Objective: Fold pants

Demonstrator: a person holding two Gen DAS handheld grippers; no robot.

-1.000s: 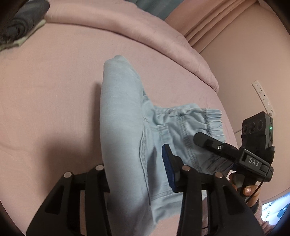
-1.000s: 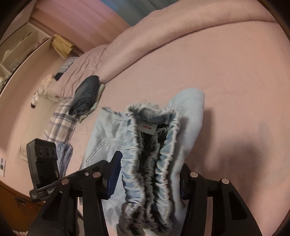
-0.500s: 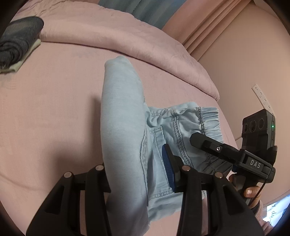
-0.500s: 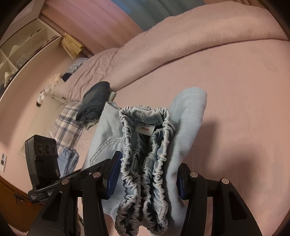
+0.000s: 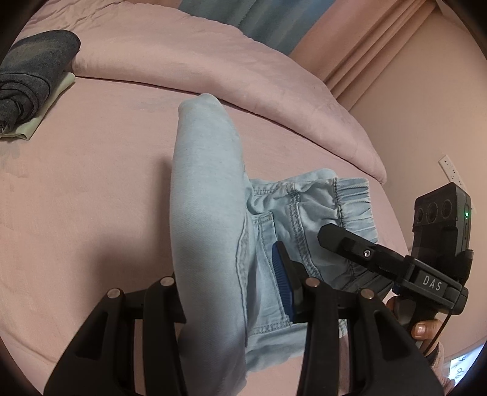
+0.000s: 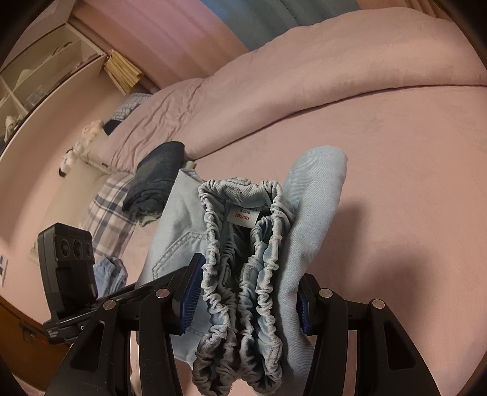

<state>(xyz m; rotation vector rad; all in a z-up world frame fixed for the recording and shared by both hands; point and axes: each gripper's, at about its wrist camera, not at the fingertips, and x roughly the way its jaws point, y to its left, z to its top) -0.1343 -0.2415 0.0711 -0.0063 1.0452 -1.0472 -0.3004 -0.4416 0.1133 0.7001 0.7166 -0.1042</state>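
So the pants (image 5: 210, 213) are bunched up between my left gripper (image 5: 231, 274) fingers, hanging over the bed (image 5: 76, 198). My right gripper (image 6: 246, 292) has the waistband (image 6: 243, 274) end, off to the right. Duvet (image 5: 243, 73) sits behind them, folded sweater (image 5: 27, 79) far left by the duvet.

A pink-sheeted bed (image 5: 91, 189) fills the room, a rumpled pink duvet (image 5: 231, 70) bunched along its far edge. Pink curtains (image 5: 380, 42) hang beside a blue one (image 6: 274, 21). A white shelf unit (image 6: 36, 82) lines the pink wall (image 5: 438, 115).
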